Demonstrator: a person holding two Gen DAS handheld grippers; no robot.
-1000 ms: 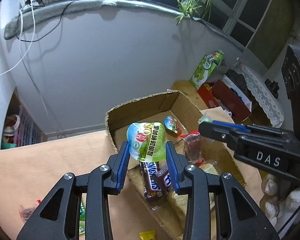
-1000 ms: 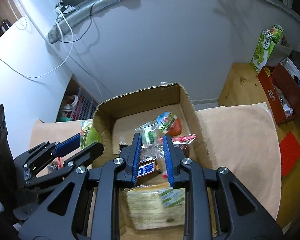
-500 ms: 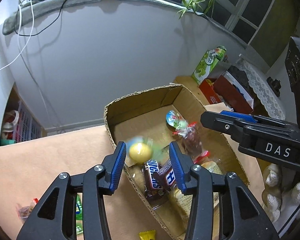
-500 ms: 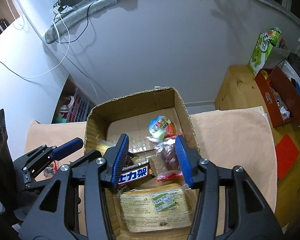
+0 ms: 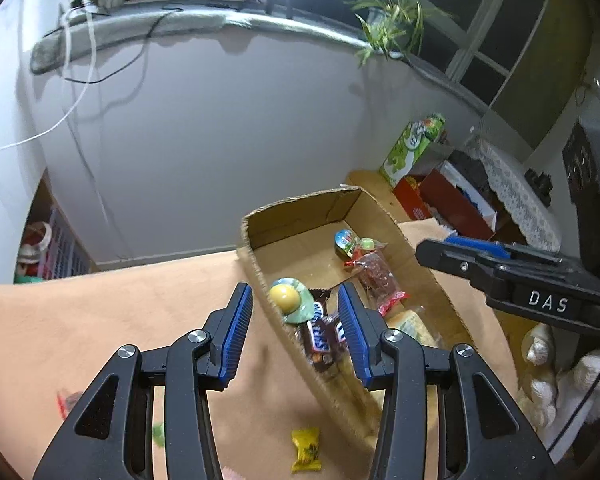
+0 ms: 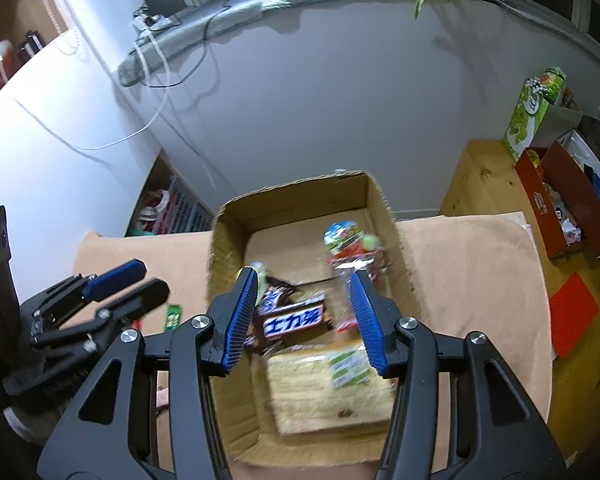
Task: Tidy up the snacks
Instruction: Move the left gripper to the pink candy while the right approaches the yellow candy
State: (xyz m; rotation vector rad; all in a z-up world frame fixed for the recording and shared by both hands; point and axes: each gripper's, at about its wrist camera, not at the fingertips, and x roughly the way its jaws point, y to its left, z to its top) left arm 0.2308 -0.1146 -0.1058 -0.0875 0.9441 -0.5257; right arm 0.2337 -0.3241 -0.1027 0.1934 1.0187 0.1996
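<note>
An open cardboard box (image 5: pixel 300 204) (image 6: pixel 292 192) stands on a tan cloth. Inside lie a green packet (image 5: pixel 290 300) with a yellow round picture, brown chocolate bars (image 5: pixel 320 336) (image 6: pixel 294 322), a pale cake pack (image 6: pixel 328 384), a clear red-ended packet (image 6: pixel 358 264) and a small jelly cup (image 5: pixel 342 238) (image 6: pixel 342 234). My left gripper (image 5: pixel 296 300) hangs open over the box's near left wall, above the green packet and apart from it. Over the box's middle, my right gripper (image 6: pixel 304 284) is open with nothing between its pads. Each gripper shows in the other's view (image 5: pixel 460 252) (image 6: pixel 136 280).
A yellow candy (image 5: pixel 306 450) and a green wrapper (image 6: pixel 173 316) lie on the cloth (image 5: pixel 100 312) outside the box. At the right are a wooden table (image 6: pixel 480 176) with a green carton (image 6: pixel 530 116), a red box (image 6: pixel 568 200) and a red mat (image 6: pixel 572 314). A white-gloved hand (image 5: pixel 540 360) holds the right gripper.
The left gripper opened and the green packet fell into the box. The right gripper opened and let go of the clear packet. Both grippers rose and drew back a little.
</note>
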